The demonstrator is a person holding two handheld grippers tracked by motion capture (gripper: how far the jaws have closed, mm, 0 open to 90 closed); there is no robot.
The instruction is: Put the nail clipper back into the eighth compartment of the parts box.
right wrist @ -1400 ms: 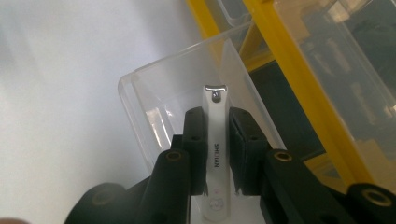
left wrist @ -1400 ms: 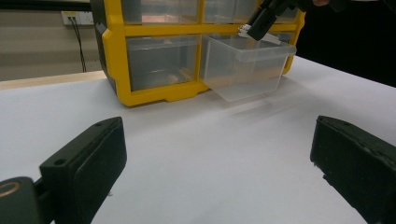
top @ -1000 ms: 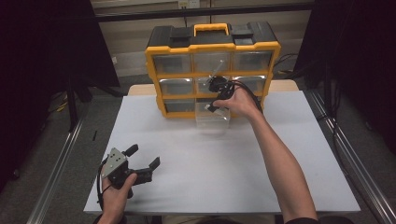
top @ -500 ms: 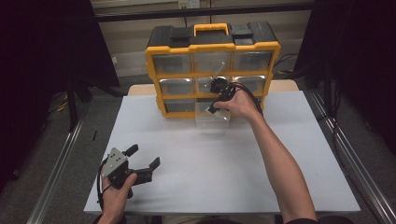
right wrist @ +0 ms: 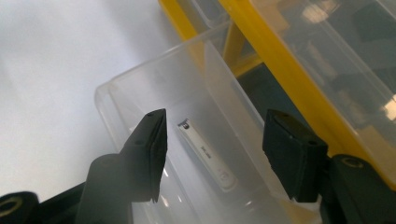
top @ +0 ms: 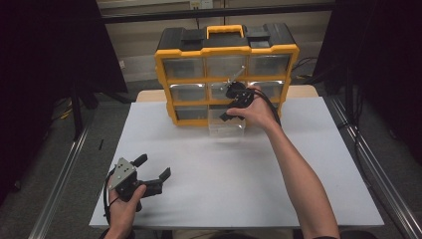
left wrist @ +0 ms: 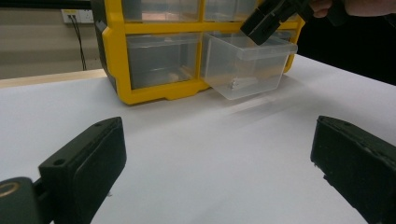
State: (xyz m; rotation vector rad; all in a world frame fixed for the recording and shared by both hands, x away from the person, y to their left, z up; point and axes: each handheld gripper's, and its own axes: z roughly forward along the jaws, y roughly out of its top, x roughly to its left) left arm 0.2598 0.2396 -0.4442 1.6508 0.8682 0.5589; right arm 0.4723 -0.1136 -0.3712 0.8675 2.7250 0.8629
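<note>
1. Right gripper view: the right gripper (right wrist: 212, 154) hangs over the pulled-out clear drawer (right wrist: 140, 88), jaws spread, and they have just been opening. Nothing is pinched between them.
2. A nail clipper (right wrist: 208, 156) lies flat on the drawer floor, directly below the gap between the two jaws and apart from both.
3. The clipper's long axis runs along the drawer's depth, from the drawer's front wall toward the yellow organizer (right wrist: 299, 79). The jaws stand to either side of it, so they straddle its narrow width rather than its length.
4. In the high view the drawer (top: 226, 127) sticks out of the bottom row of the organizer (top: 226, 52), in the middle column, resting on the white table (top: 209, 199).
5. The right gripper (top: 234, 102) is just above that drawer; the left gripper (top: 152, 172) is well apart from the organizer, near the table's front edge, jaws wide and empty.
6. The left gripper view shows its own jaws spread over bare table, with the drawer (left wrist: 245, 65) and a small pale item inside it far ahead.
7. My reading: the right hand is plainly the nearer one, and any next move, whether withdrawing or pushing the drawer shut, runs along the drawer's depth axis toward the organizer.
</note>
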